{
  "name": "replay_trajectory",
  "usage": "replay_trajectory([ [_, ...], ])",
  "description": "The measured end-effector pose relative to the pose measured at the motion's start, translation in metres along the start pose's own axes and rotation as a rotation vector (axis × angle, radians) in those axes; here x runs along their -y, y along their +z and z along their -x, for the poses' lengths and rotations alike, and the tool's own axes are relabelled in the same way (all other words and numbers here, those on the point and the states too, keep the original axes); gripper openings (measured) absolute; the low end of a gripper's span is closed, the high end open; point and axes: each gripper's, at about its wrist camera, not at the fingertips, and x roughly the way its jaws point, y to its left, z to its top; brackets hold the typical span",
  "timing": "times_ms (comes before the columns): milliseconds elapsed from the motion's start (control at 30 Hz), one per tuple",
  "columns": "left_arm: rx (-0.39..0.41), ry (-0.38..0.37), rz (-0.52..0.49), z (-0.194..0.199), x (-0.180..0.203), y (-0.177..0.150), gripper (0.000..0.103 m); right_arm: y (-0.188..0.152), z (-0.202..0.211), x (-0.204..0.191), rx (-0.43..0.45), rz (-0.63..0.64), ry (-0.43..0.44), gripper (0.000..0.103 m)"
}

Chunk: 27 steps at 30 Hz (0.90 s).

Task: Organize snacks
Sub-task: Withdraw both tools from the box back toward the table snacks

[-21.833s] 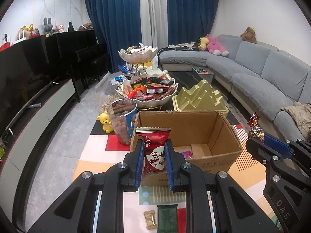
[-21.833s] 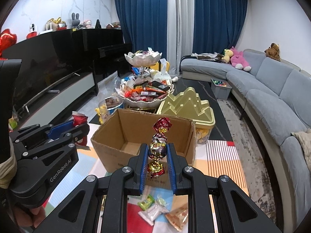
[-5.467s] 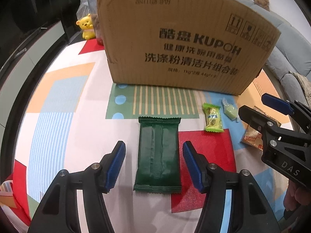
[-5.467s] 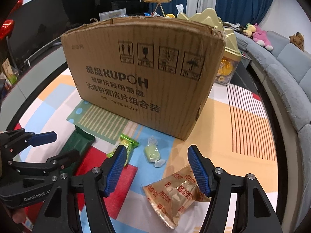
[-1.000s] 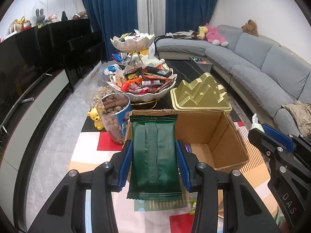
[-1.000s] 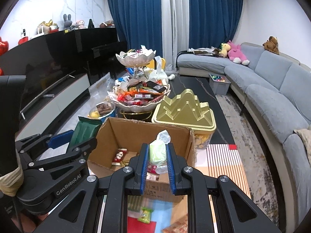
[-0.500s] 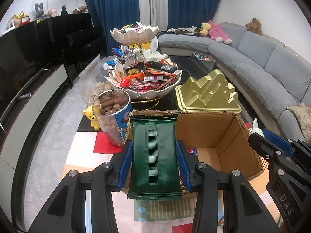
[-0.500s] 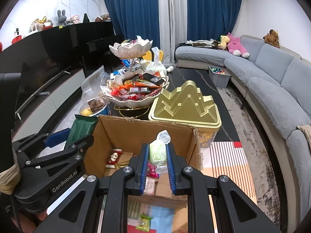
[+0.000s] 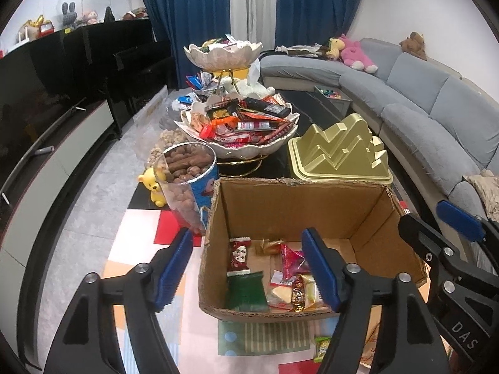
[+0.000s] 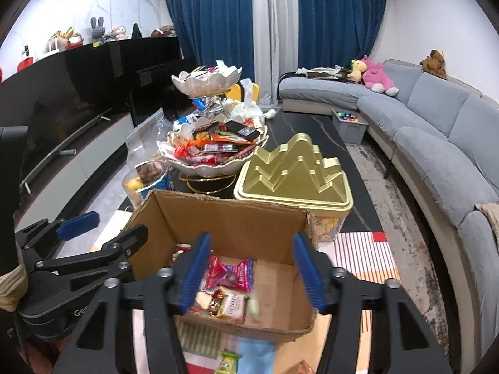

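Both grippers are hovering over the open cardboard box (image 9: 296, 193): the left gripper (image 9: 246, 268) and the right gripper (image 10: 251, 275) have just been spreading their jaws and are now standing wide with nothing between the pads, the dark green wafer packet (image 9: 244, 290) lying at the box's 7 o'clock corner and the pale green candy (image 10: 254, 305) blurring toward the floor at 5 o'clock. Remaining outside, at 6 o'clock below the box's front wall, are a small lime-green snack packet (image 9: 322, 346) and a tan biscuit pouch (image 9: 371, 350). These wrappers are probably light, crinkly and slippery, so pinching each across its flat middle, not by a sealed end, seems safest.
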Motion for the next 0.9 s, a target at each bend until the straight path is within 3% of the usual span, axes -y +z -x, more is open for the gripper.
replay_trajectory([
  [133, 0.007, 0.007, 0.010, 0.007, -0.001, -0.001, 0.078, 0.000, 0.007, 0.005, 0.008, -0.013, -0.029, 0.073],
  [900, 0.076, 0.009, -0.012, 0.072, 0.017, -0.015, 0.081, -0.011, 0.070, 0.023, 0.063, -0.051, -0.056, 0.073],
])
